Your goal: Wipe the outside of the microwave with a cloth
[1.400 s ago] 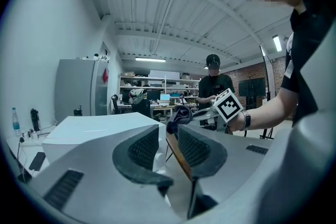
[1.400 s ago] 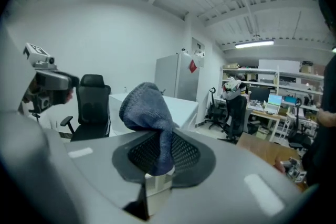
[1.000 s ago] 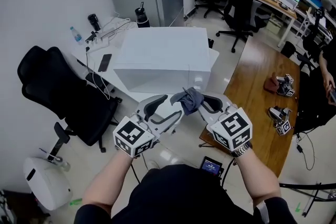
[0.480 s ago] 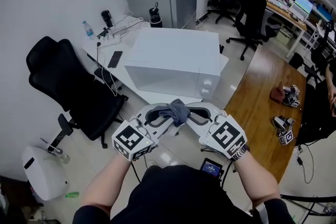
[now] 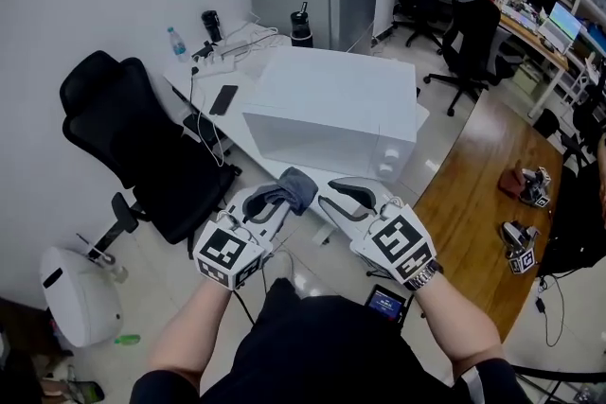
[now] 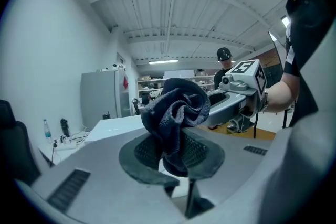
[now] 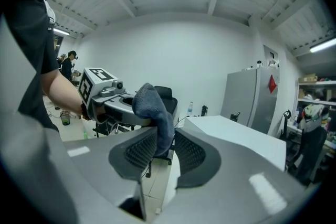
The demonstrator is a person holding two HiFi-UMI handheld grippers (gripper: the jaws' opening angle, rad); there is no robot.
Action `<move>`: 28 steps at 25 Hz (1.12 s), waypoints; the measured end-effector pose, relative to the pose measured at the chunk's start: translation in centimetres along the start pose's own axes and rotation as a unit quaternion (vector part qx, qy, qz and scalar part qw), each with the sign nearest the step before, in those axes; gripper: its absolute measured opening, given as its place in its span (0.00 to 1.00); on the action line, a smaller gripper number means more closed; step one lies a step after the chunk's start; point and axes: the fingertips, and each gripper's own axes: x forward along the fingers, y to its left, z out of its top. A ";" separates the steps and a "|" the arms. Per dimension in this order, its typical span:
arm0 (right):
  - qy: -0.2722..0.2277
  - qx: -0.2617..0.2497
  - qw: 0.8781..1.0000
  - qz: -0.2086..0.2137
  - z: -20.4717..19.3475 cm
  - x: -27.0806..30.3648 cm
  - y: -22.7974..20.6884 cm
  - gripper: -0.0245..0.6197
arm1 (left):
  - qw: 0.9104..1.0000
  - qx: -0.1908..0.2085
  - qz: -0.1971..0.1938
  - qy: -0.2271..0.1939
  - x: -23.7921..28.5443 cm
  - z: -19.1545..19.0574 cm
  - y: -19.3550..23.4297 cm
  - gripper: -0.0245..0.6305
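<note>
The white microwave (image 5: pixel 331 104) stands on a white table (image 5: pixel 237 132) ahead of both grippers. In front of it, at the left, my left gripper (image 5: pixel 268 201) is closing its jaws on a crumpled dark grey cloth (image 5: pixel 292 187). In the left gripper view the cloth (image 6: pixel 176 107) bulges up from between the pads (image 6: pixel 144 152) of the left gripper (image 6: pixel 170 152). My right gripper (image 5: pixel 334 196) sits just right of the cloth, its jaws opening, with nothing pressed between them. In the right gripper view the cloth (image 7: pixel 152 110) hangs from the left gripper, just beyond the right gripper (image 7: pixel 165 152).
A black office chair (image 5: pixel 133 137) stands left of the table. A phone (image 5: pixel 224 99), bottles and cables lie on the table's far left end. A wooden table (image 5: pixel 473 203) at the right carries spare grippers (image 5: pixel 521 246). A white device (image 5: pixel 80 298) sits on the floor.
The cloth has passed from the right gripper to the left. The left jaws have shut on it, the right jaws have opened and drawn off to the right.
</note>
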 end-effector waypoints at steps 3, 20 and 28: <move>-0.008 0.013 1.000 -0.027 0.3 0.5 -1.4 0.11 | 0.999 -0.011 0.043 0.013 -0.9 -1.6 2.9 0.13; -0.042 0.037 0.993 -0.106 3.5 9.0 -11.5 0.04 | 0.974 -0.084 0.192 0.084 0.0 -13.0 21.5 0.13; -0.035 0.057 0.989 -0.135 4.3 13.6 -16.3 0.04 | 0.968 -0.106 0.185 0.132 3.5 -18.7 27.9 0.14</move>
